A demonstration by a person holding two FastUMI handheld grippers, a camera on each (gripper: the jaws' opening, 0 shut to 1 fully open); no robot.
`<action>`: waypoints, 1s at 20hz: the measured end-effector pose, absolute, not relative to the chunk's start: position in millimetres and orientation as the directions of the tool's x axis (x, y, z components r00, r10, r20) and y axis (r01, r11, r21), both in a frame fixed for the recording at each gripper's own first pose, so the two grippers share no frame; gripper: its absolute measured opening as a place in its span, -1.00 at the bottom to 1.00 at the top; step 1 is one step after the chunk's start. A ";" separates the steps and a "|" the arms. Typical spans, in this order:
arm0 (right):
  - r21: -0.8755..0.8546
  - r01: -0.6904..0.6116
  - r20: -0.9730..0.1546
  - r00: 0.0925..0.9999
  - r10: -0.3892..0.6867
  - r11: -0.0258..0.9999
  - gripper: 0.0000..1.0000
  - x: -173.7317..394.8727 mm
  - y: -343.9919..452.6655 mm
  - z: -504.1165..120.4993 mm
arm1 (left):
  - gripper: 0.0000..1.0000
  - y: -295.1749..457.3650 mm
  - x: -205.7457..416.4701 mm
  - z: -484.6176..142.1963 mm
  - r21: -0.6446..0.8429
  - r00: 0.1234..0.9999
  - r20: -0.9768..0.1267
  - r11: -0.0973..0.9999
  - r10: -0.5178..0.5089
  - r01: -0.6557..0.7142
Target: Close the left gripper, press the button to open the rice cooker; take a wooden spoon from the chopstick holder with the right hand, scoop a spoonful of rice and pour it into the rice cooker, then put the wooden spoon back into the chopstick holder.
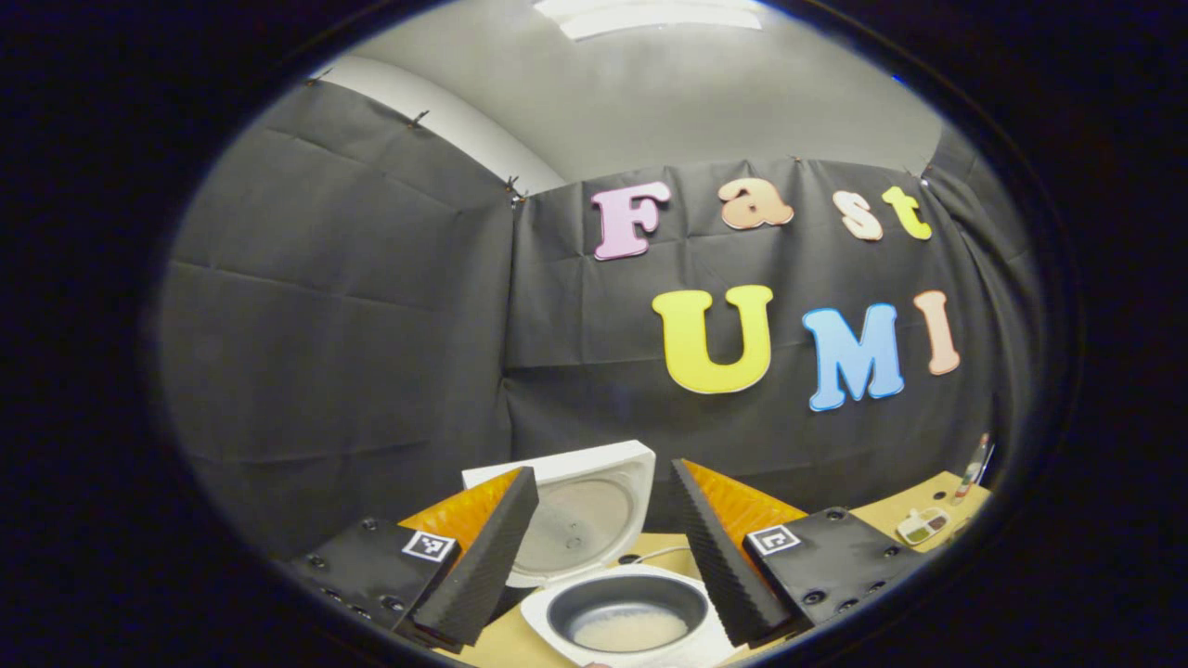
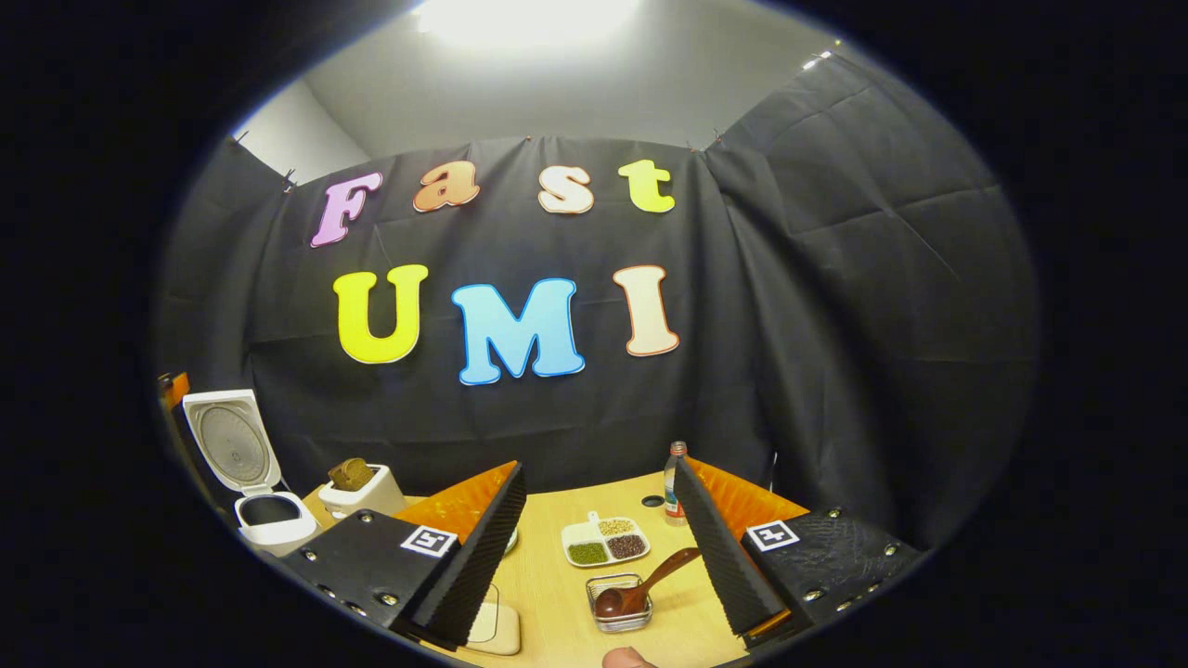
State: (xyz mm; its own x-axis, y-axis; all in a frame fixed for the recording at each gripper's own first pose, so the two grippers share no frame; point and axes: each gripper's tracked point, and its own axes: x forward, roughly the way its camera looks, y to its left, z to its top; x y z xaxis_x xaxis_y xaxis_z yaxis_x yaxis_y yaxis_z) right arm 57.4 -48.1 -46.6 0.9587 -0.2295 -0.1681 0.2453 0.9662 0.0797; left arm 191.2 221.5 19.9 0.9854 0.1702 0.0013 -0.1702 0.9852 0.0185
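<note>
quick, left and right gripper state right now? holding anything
Left gripper: open, holding nothing, above the open rice cooker.
Right gripper: open, holding nothing; the wooden spoon lies ahead in its holder.

Rice cooker front cut off by left gripper view's lower edge. Wooden spoon handle end ran behind right gripper's finger

Both views wallward, sharing rice cooker.

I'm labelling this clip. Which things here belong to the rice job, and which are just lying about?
Job: rice cooker, lid open, rice inside; wooden spoon in a clear holder; both grippers, open.
Lying about: divided dish of grains; bottle; white box.
</note>
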 end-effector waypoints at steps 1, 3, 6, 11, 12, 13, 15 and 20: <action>0.068 0.253 -0.172 0.956 -0.239 0.965 0.95 52.2 -43.7 -48.5 | 0.97 231.3 202.7 20.7 0.023 0.985 0.005 0.985 0.173 -0.173; 0.060 0.267 -0.174 0.952 -0.253 0.962 0.86 42.2 -34.8 -51.1 | 0.97 243.7 227.0 26.4 0.023 0.985 0.016 0.985 0.172 -0.172; 0.064 0.282 -0.185 0.946 -0.267 0.957 0.96 31.7 -23.6 -55.3 | 0.97 266.0 266.6 33.1 0.032 0.983 0.028 0.983 0.182 -0.183; 0.040 0.321 -0.206 0.929 -0.306 0.946 0.96 9.6 -25.2 -60.9 | 0.97 298.2 328.6 26.5 -0.012 0.977 -0.013 0.977 0.211 -0.212; 0.035 0.327 -0.214 0.926 -0.313 0.944 0.96 6.2 -27.2 -64.0 | 1.00 303.7 339.6 21.2 -0.022 0.975 -0.032 0.975 0.221 -0.222; 0.032 0.334 -0.221 0.921 -0.319 0.942 0.96 1.8 -29.5 -65.8 | 0.97 307.7 348.5 12.3 -0.024 0.972 -0.056 0.973 0.230 -0.231; 0.026 0.345 -0.225 0.916 -0.331 0.938 0.95 -5.4 -35.5 -65.3 | 0.97 317.5 361.9 -1.4 0.007 0.960 -0.094 0.964 0.265 -0.266; 0.020 0.345 -0.214 0.918 -0.333 0.938 0.95 -11.3 -45.8 -56.4 | 0.97 316.5 372.3 -33.9 -0.030 0.946 -0.183 0.960 0.268 -0.278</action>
State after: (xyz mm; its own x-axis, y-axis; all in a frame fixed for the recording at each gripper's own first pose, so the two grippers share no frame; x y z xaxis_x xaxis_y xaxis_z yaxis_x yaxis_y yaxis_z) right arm -11.3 -45.8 -56.4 0.9184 -0.3328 -0.2137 0.3449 0.9384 0.0205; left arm 372.3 316.5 -33.9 0.9459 0.2683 -0.1825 -0.2781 0.9601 -0.0301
